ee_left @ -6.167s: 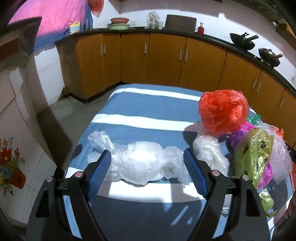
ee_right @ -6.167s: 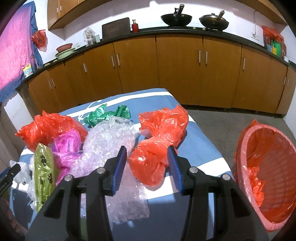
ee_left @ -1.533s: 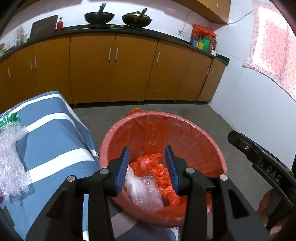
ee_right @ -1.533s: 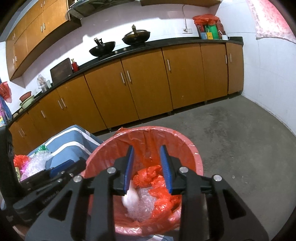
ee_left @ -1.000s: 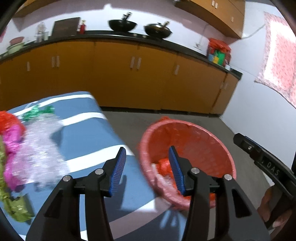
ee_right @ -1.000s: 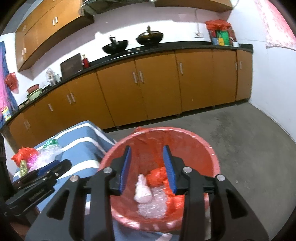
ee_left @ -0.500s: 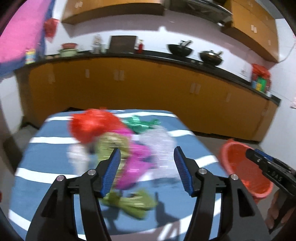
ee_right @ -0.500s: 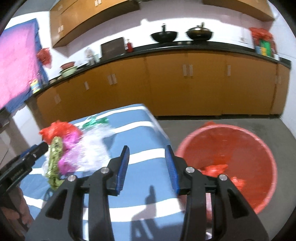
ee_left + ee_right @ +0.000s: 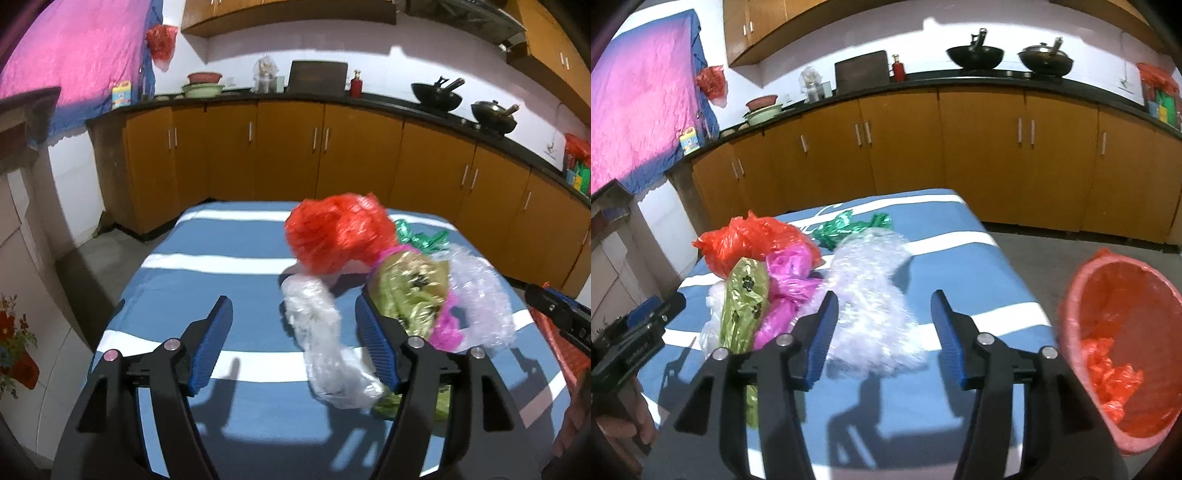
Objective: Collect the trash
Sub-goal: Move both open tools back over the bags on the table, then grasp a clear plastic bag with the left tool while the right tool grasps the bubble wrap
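Left wrist view: left gripper (image 9: 293,328) over blue-and-white striped tabletop (image 9: 207,280), jaws opening, nothing pinched. Clear plastic wad (image 9: 325,343) lying in the gap nearer the right finger, not pressed by either pad. Beside it a green printed bag (image 9: 410,291), partly behind the right finger, with pink plastic (image 9: 448,328) and bubble wrap (image 9: 480,306) further right. Red bag (image 9: 340,230) behind these, green foil scrap (image 9: 421,236) at its right. At the right edge, tip of the other gripper and a sliver of red basket, contents hidden here.

Right wrist view: right gripper (image 9: 884,328) above the same tabletop (image 9: 979,258), jaws opening, empty; bubble wrap (image 9: 875,295) seen between the fingers but lying flat below, ungripped. Left of it pink plastic (image 9: 790,273), green printed bag (image 9: 744,306), red bag (image 9: 750,236), green foil scrap (image 9: 849,225), a bit of clear plastic (image 9: 714,299) underneath. Red lined basket (image 9: 1071,321) standing on the floor just off the tabletop's right edge, holding crumpled red plastic (image 9: 1108,376) at the bottom. Left gripper (image 9: 639,332) at the lower left edge, held in a hand (image 9: 624,424).
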A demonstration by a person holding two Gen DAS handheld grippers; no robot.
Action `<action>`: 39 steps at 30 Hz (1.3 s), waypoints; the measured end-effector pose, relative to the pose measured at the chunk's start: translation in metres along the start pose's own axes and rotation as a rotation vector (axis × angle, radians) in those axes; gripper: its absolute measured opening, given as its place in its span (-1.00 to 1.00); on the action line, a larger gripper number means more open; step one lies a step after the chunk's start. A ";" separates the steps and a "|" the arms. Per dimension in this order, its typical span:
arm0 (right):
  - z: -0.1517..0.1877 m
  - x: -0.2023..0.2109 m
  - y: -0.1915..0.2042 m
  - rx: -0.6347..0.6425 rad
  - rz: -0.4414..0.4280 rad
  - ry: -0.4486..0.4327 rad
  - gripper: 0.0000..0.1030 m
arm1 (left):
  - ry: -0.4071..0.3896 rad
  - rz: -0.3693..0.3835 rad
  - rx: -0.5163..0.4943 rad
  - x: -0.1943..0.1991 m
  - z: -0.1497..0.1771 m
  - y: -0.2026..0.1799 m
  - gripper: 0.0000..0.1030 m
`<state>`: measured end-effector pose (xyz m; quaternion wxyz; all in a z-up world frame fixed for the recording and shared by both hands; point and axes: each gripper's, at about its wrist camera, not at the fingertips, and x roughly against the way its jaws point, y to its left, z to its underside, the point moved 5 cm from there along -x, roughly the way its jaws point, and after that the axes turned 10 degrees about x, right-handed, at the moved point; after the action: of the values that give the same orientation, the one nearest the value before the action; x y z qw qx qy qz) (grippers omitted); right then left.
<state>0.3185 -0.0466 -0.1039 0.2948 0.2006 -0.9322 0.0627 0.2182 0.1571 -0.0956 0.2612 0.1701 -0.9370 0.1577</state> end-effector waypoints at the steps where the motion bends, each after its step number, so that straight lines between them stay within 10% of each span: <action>1: -0.001 -0.005 0.004 0.006 -0.002 0.002 0.07 | 0.005 0.001 0.001 -0.001 0.001 0.001 0.36; 26: -0.004 -0.059 0.013 0.043 0.041 0.078 0.20 | 0.228 -0.015 -0.009 -0.056 0.014 0.004 0.15; 39: 0.000 -0.065 0.009 0.025 0.031 0.105 -0.54 | 0.270 0.012 0.029 -0.057 0.018 0.008 -0.60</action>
<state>0.3630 -0.0165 -0.1414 0.3399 0.1862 -0.9175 0.0895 0.2534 0.1714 -0.1429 0.3817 0.1453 -0.8919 0.1942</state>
